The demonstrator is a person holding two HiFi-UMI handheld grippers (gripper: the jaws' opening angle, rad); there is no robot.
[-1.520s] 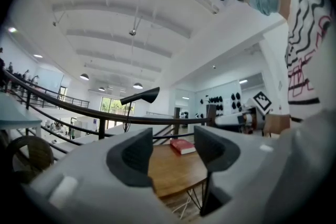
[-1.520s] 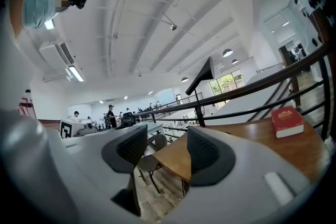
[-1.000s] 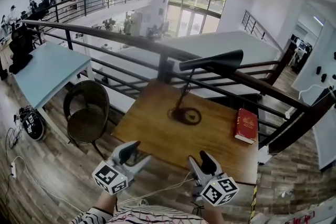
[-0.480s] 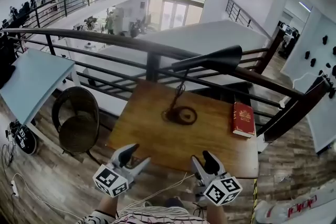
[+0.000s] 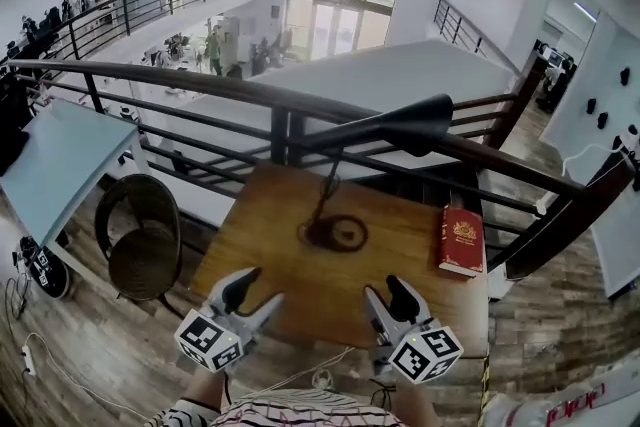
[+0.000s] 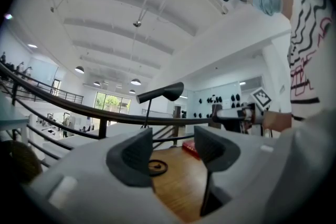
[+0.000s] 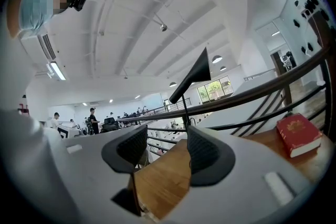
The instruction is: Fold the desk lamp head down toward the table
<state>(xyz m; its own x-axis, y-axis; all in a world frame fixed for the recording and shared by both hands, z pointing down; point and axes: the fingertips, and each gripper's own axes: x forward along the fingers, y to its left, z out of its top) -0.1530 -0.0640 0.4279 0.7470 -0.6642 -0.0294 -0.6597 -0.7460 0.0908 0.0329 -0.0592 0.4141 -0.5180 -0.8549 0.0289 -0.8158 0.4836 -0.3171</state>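
now the lamp head runs level, wide end rightward.

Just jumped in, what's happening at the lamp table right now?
A person holds a gripper in each hand at the near edge of the wooden table. The left gripper and the right gripper both have their jaws apart, with nothing between them. The black desk lamp stands untouched near the middle of the table, its head raised on the thin stem, not yet folded down. A red book lies at the table's right side, next to the railing.
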